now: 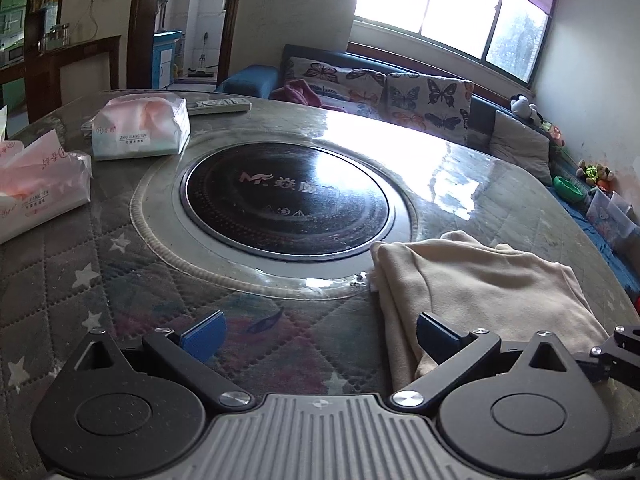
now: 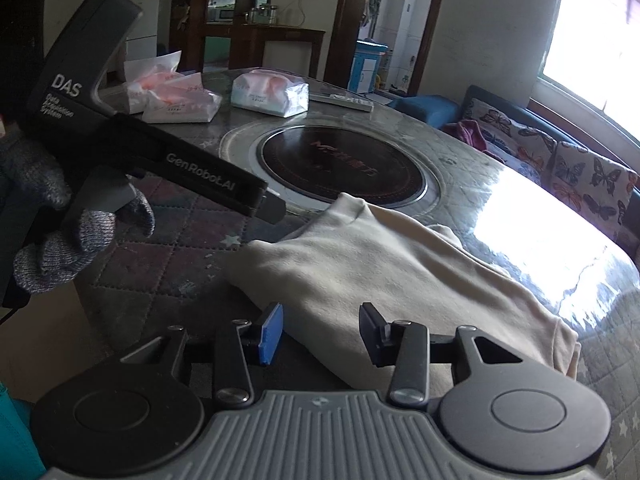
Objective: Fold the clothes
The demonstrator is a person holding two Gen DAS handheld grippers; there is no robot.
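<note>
A cream garment (image 1: 492,280) lies folded into a thick rectangle on the round table's near right part. My left gripper (image 1: 320,334) is open wide above the quilted table cover, and its right finger (image 1: 436,336) hovers over the garment's left edge. In the right wrist view the same garment (image 2: 380,256) spreads ahead of my right gripper (image 2: 320,334), which is open with its blue pads (image 2: 270,334) over the cloth's near edge. Neither gripper holds anything. A gloved hand (image 2: 60,236) grips the left gripper's black housing (image 2: 192,176) at the left.
A black induction hob (image 1: 288,200) sits in the middle of the glass-topped table (image 1: 460,168). Tissue packs (image 1: 140,128) and a remote control (image 1: 218,105) lie at the far left. A sofa with butterfly cushions (image 1: 428,100) stands behind the table under a bright window.
</note>
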